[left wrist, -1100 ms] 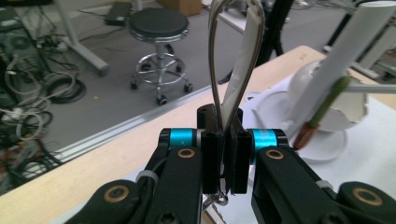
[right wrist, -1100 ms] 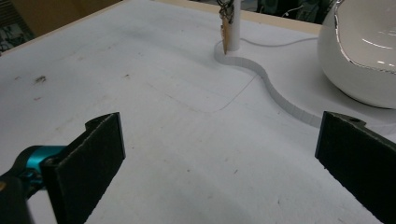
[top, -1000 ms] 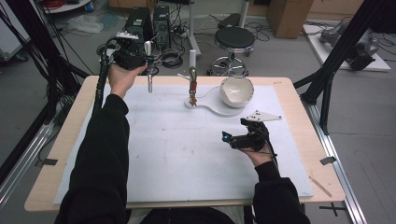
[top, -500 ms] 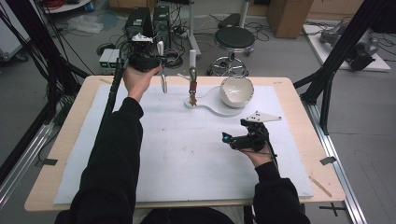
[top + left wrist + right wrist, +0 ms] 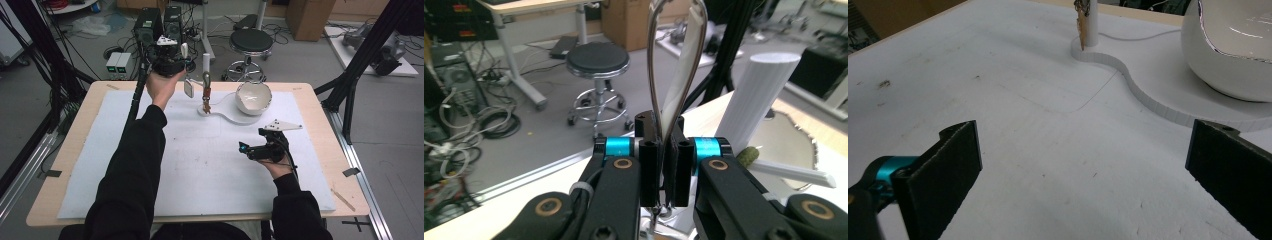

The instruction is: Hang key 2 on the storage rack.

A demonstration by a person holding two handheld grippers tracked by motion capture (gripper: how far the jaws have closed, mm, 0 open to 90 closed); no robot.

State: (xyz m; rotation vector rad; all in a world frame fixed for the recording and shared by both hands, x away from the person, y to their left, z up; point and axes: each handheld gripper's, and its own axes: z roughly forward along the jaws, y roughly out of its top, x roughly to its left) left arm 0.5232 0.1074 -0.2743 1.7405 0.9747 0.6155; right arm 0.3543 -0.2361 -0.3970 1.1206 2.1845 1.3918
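- Grey floor (image 5: 310,60) beyond the surface's (image 5: 75,145) far edge.
- Black round stool (image 5: 251,41) there.
- Tangled cables (image 5: 65,30) by the far-left corner.
- Cardboard box (image 5: 306,15) behind.

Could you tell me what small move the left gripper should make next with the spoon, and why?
Probably shift the left gripper a little to the right in the high view, past the white post, toward the bowl. Its fingers are shut on the spoon, which sits just left of the post, short of the bowl.
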